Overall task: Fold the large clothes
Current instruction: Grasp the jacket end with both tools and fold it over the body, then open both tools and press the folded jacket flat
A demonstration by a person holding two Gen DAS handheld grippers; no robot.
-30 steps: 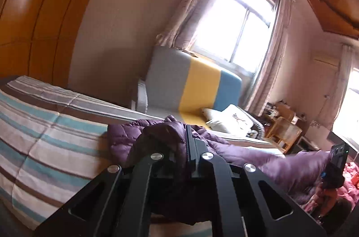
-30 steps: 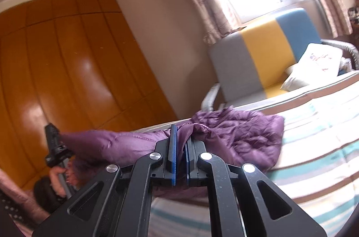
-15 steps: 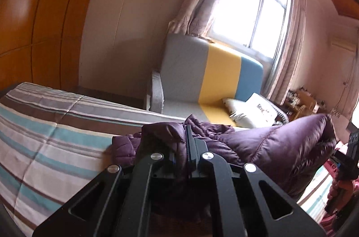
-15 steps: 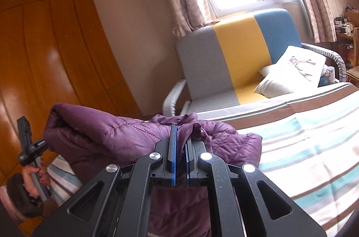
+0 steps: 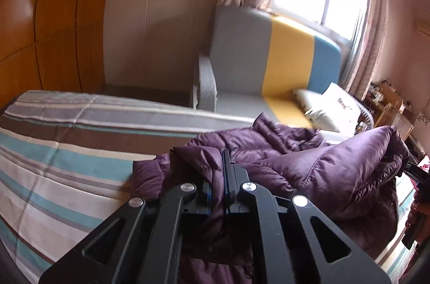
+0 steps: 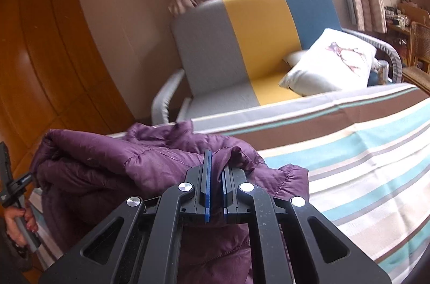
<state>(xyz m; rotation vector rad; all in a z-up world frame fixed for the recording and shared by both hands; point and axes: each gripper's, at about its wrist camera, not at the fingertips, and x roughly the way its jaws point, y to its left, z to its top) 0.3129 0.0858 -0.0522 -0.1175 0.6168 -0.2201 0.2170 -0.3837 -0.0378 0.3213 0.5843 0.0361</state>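
A purple quilted down jacket (image 5: 309,163) is bunched up over the striped bed (image 5: 67,176). My left gripper (image 5: 219,165) is shut on a fold of the jacket's edge. My right gripper (image 6: 216,165) is shut on another part of the jacket (image 6: 113,165), which shows in the right wrist view as a thick doubled bundle hanging between the two grippers. The right gripper shows at the right edge of the left wrist view (image 5: 416,176), and the left one at the left edge of the right wrist view (image 6: 10,190).
A grey, yellow and blue armchair (image 6: 255,42) with a white cushion (image 6: 330,63) stands past the bed's far edge under a bright window. Wooden wardrobe doors (image 5: 40,28) line the left wall. Wicker furniture (image 6: 419,50) stands at the right.
Both grippers have lowered and moved closer together, still holding the jacket. The jacket has gone from stretched out to folded over into a thick bundle near the bed.
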